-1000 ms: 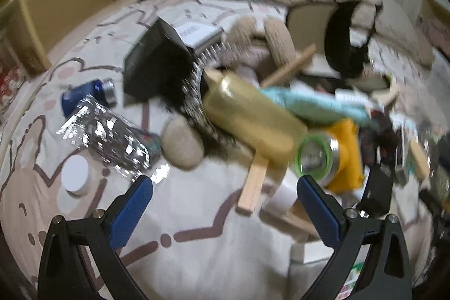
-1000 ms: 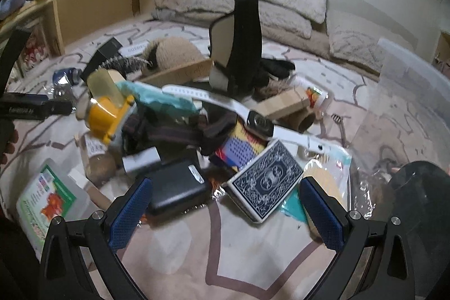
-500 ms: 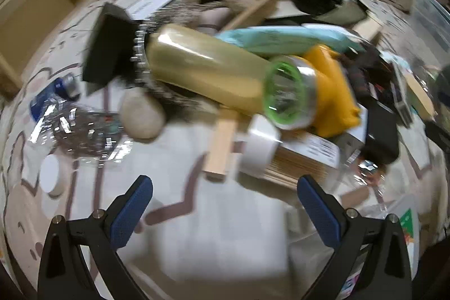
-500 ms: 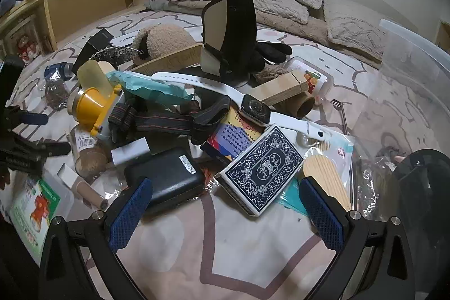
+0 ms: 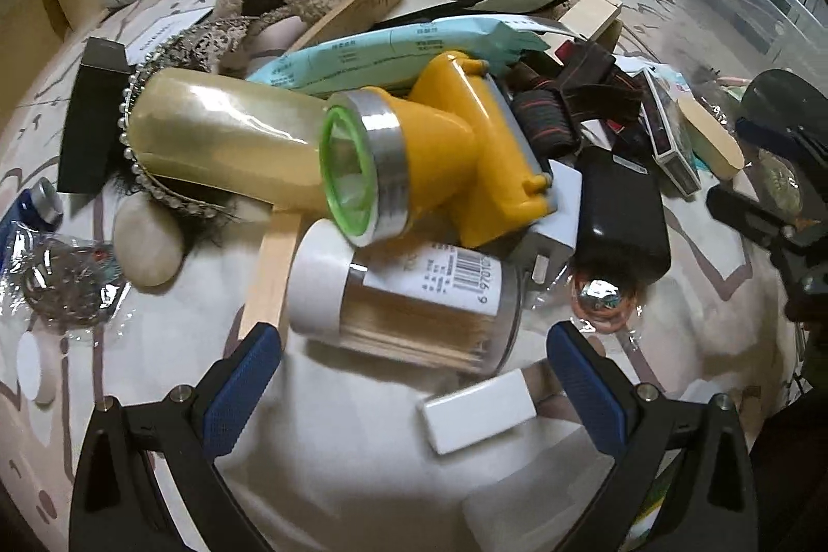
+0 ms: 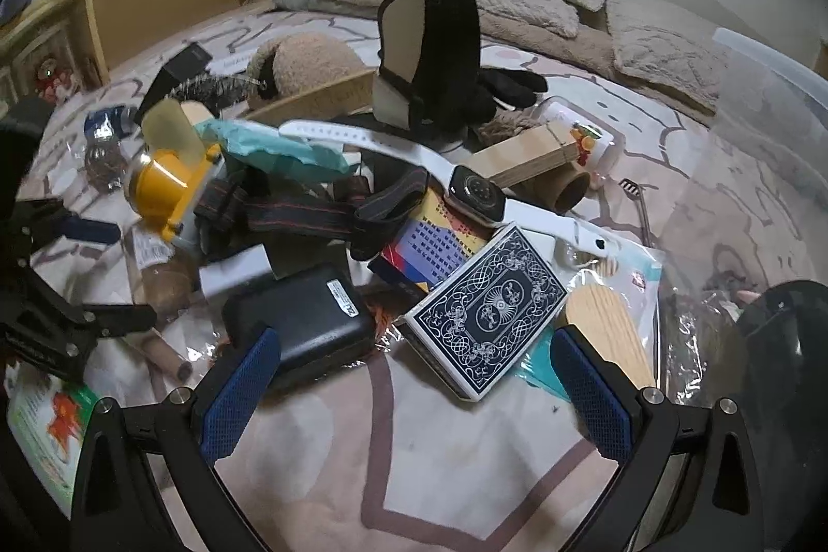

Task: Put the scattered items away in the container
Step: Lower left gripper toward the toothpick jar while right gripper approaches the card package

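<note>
Left hand-held gripper (image 5: 414, 358), jaws spread and empty, with bare bedspread (image 5: 331, 464) before it; toothpick jar (image 5: 409, 293) lies between the fingertips. Right hand-held gripper (image 6: 414, 363), likewise spread, faces the card deck (image 6: 486, 311). Clear container (image 6: 766, 128) at far right edge.

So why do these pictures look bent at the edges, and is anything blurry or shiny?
Left wrist view: the fisheye lens curves everything, with black corners; the toothpick jar is slightly smeared, and glare streaks the yellow tube. Right wrist view: the same curving, sharper overall, with dim indoor light on the card deck.
</note>
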